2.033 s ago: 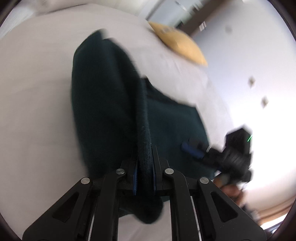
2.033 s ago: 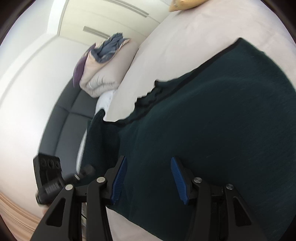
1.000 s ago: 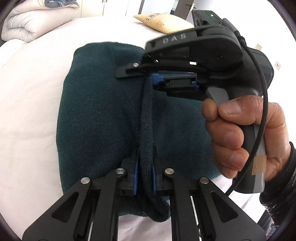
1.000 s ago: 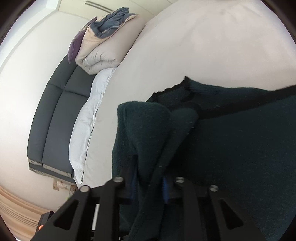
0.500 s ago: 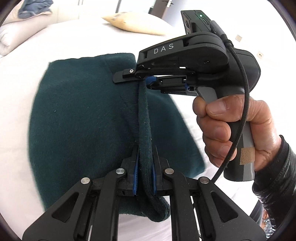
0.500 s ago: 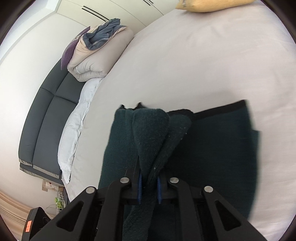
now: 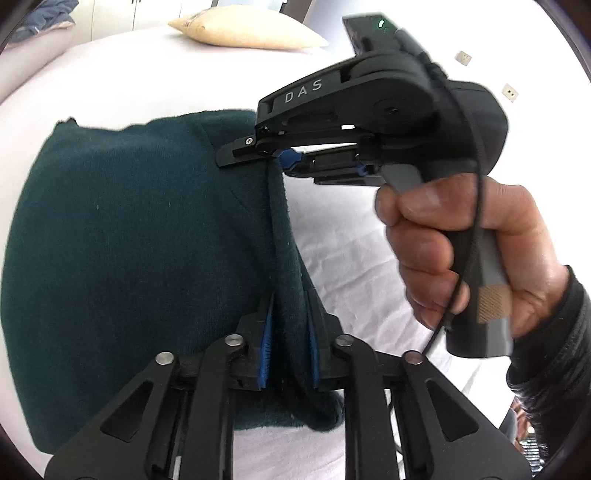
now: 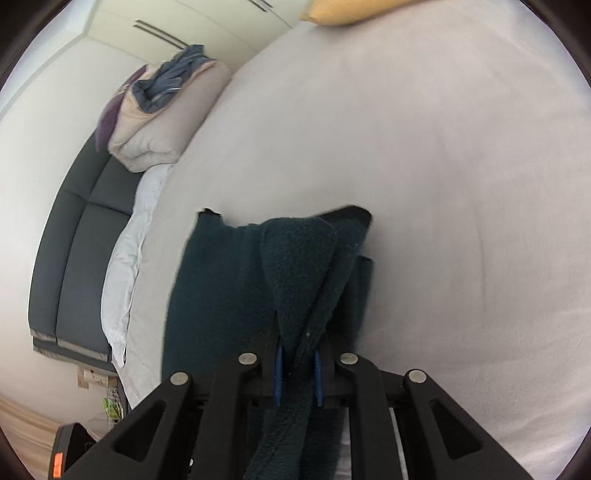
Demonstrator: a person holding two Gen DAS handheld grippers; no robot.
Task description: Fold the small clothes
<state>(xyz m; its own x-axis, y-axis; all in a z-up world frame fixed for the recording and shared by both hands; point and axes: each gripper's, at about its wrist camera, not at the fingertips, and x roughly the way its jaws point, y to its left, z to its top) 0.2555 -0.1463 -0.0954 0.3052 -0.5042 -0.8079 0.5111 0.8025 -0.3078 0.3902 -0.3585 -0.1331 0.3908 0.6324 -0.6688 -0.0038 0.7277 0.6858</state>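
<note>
A dark green knitted garment (image 7: 129,236) lies on the white bed (image 7: 147,81), folded over on itself. My left gripper (image 7: 289,354) is shut on its near edge. My right gripper (image 7: 275,157), held in a hand, is shut on the same edge farther along. The edge runs taut between the two. In the right wrist view the right gripper (image 8: 297,373) pinches a thick fold of the garment (image 8: 221,295), which spreads out below and to the left.
A yellow pillow (image 7: 243,31) lies at the far end of the bed. A folded duvet (image 8: 159,125) sits on a dark sofa (image 8: 74,229) beside the bed. White sheet (image 8: 443,184) spreads to the right of the garment.
Both grippers have carried the held edge across, folding the garment over to the left. White sheet now shows where the garment's right half lay. The right gripper closed on the fabric earlier.
</note>
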